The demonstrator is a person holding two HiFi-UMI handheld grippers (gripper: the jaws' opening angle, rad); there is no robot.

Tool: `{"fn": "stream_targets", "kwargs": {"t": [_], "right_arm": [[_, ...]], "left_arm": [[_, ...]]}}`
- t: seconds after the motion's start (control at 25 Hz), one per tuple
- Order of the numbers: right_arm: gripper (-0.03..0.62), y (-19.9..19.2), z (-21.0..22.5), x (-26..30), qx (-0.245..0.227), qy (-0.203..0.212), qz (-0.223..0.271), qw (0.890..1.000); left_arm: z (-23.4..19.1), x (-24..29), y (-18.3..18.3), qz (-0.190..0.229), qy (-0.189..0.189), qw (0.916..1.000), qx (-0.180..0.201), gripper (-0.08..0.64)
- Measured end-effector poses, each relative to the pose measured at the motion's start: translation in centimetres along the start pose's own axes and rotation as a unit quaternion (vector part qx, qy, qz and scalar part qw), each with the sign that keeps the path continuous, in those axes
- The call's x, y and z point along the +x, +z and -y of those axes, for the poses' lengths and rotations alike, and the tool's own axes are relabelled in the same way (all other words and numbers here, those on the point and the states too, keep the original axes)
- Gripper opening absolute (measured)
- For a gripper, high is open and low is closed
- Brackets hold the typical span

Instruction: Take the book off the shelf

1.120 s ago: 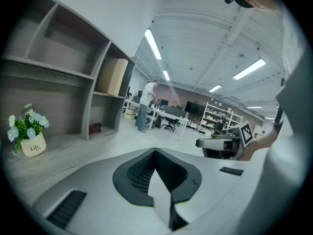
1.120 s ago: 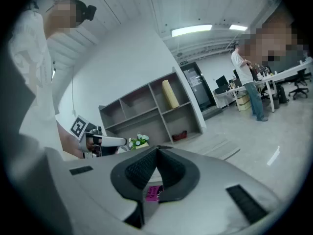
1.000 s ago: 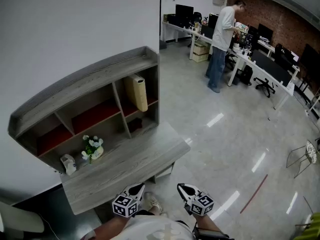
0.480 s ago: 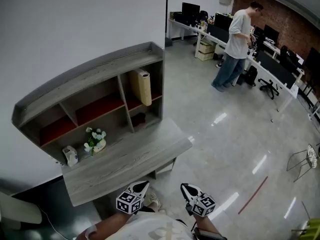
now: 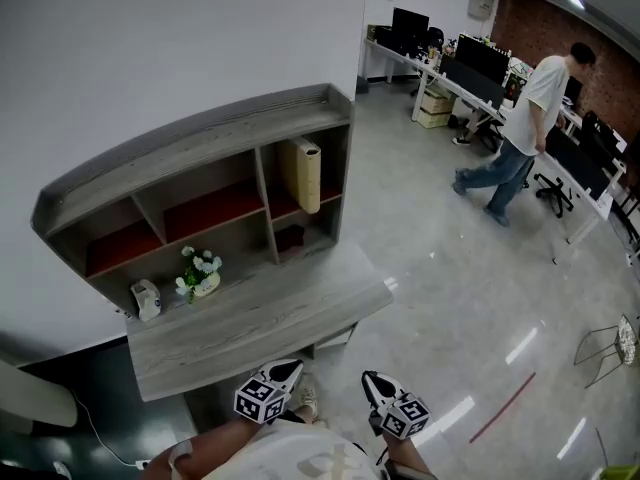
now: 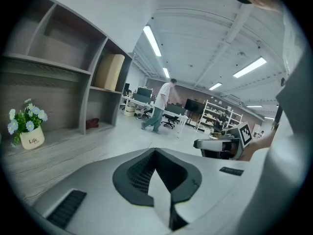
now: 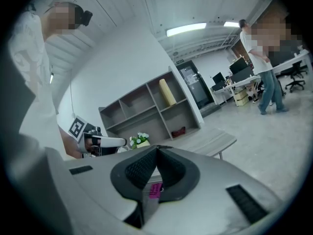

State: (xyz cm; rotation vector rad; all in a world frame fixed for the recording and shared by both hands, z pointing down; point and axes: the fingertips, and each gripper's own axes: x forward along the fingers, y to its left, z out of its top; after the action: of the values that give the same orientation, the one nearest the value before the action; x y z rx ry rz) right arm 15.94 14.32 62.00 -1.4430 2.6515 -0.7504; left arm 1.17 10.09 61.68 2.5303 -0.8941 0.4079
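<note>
Shelf [image 5: 200, 158] stands well ahead: open the clenched, empty jaws of left gripper [image 5: 285, 371] and right gripper [image 5: 371, 378] before reaching the upright book [image 5: 302, 175].

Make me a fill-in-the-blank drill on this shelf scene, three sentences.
The book stands upright in the upper ____ compartment of the shelf.
The white pot on the desk holds ____.
The left gripper and the right gripper are empty, with their jaws ____.
Missing words: right; flowers; shut.
</note>
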Motion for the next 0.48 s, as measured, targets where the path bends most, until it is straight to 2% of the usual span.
{"fn": "stream_targets", "kwargs": {"t": [0.48], "right_arm": [[0.003, 1.5, 2.9, 4.3, -0.002, 0.007, -0.020, 1.000]], "left_arm": [[-3.0, 2.4, 2.4, 0.010, 0.013, 0.9998, -0.010, 0.002]]}}
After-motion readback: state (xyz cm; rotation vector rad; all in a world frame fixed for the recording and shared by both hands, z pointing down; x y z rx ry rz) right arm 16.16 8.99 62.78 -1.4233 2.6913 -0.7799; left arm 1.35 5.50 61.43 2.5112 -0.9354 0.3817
